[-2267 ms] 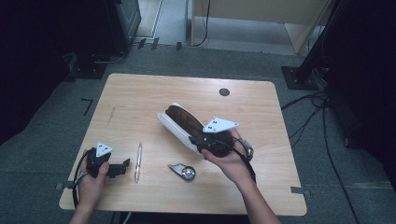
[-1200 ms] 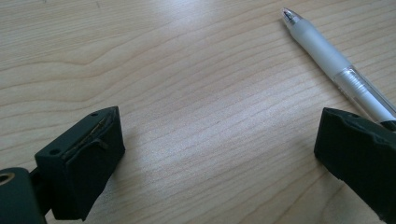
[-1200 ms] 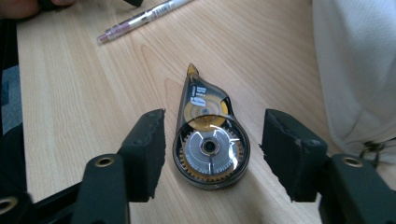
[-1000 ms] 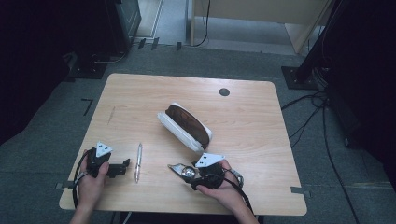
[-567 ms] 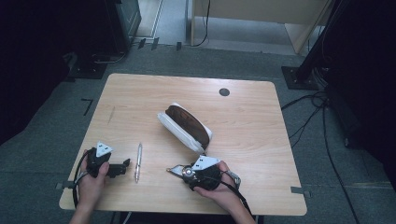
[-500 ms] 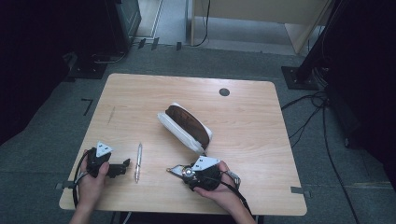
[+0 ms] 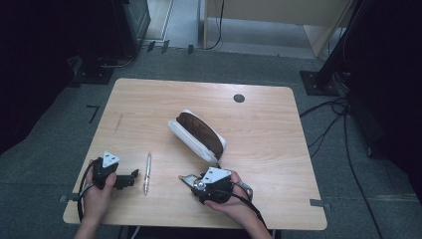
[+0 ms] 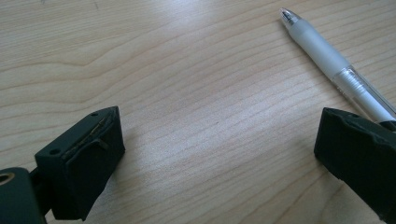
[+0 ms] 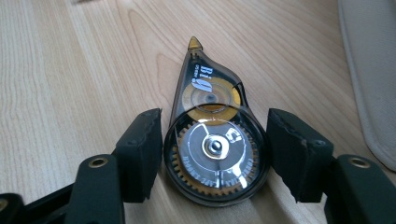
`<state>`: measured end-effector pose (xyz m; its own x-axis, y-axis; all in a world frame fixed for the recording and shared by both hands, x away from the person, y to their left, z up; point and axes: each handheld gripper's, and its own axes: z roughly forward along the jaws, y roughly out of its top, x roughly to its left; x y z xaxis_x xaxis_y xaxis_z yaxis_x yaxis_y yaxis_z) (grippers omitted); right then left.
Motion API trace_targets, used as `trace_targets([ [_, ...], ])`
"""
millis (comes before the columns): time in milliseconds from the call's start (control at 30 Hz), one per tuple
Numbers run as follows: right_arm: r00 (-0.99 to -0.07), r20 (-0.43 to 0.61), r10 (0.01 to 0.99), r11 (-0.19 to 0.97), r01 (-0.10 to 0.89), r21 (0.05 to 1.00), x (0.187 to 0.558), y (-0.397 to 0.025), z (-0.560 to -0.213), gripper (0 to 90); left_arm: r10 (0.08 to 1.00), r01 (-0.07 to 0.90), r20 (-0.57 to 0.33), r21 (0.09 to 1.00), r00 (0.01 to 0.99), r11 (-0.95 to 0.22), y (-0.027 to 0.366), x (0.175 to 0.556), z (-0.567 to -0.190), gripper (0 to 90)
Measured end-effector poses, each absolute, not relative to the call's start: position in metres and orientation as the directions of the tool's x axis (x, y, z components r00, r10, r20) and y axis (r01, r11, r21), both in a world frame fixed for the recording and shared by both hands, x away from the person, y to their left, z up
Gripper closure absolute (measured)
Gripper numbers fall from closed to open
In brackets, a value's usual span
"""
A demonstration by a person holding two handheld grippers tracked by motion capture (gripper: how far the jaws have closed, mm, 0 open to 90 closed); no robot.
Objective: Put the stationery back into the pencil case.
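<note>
At a pale wooden worktop (image 7: 259, 129), a person's right gripper (image 7: 195, 183) sits low over a small dark correction-tape dispenser (image 7: 188, 179) near the front edge. The left gripper (image 7: 130, 177) rests beside a slim silver pen (image 7: 147, 172). A white-and-brown oval pouch (image 7: 197, 135) lies mid-table.

Light wooden table (image 7: 149, 107), rounded corners, centre frame; grey carpet floor (image 7: 45, 164); black cables (image 7: 333, 129) at right; pale wooden furniture (image 7: 278, 15) top centre; dark equipment (image 7: 124, 25) upper left.
</note>
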<state>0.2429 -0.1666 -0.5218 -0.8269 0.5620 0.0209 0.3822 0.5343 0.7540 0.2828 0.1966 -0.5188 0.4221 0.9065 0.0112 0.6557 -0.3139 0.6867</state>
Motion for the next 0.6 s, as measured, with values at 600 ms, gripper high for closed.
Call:
trace_targets([
  [600,-0.811,0.018,0.585,0.514,0.387,0.765,0.2384,-0.1681,-0.5224,42.2,0.906,0.655,0.011,0.687,0.422,-0.314,0.1966,0.2828,-0.5188,1.6],
])
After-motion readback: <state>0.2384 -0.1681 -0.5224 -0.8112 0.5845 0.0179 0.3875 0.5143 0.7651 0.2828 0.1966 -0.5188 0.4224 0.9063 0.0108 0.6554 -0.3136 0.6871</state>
